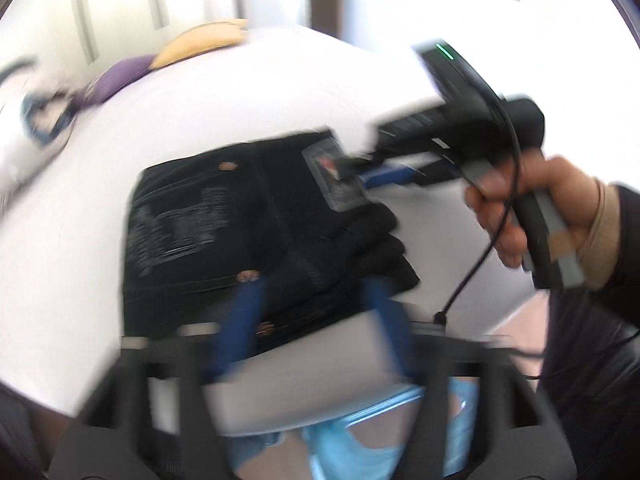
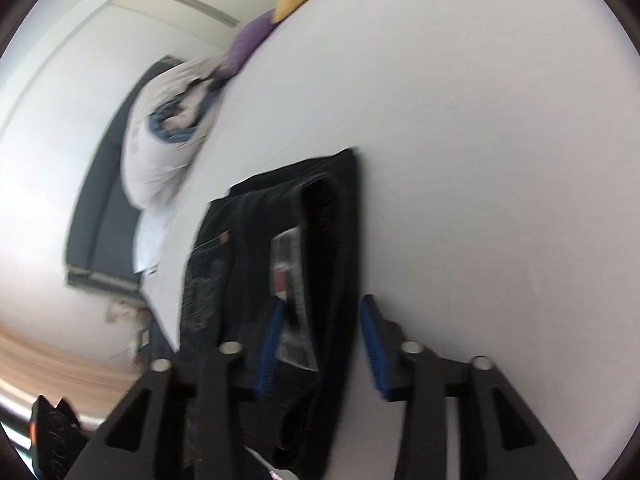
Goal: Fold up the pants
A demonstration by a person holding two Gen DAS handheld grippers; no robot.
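The black pants (image 1: pixel 240 232) lie folded into a thick stack on the white bed (image 1: pixel 80 260), a grey label patch (image 1: pixel 340 178) on top. My left gripper (image 1: pixel 316 300) is open, its blue fingers (image 1: pixel 244 312) over the stack's near edge. My right gripper (image 1: pixel 364 168), held in a hand, reaches in from the right with its fingertips at the label patch. In the right wrist view the pants (image 2: pixel 320 248) lie between my open right gripper's (image 2: pixel 322 340) blue fingers (image 2: pixel 272 344), straddling the waistband edge with the label (image 2: pixel 288 280).
A yellow garment (image 1: pixel 200 42) and a purple one (image 1: pixel 116 80) lie at the bed's far edge, with a white and blue garment (image 2: pixel 168 136) beside them. The bed's near edge (image 1: pixel 320 408) is just below my left gripper. Wooden floor (image 2: pixel 48 356) shows beyond.
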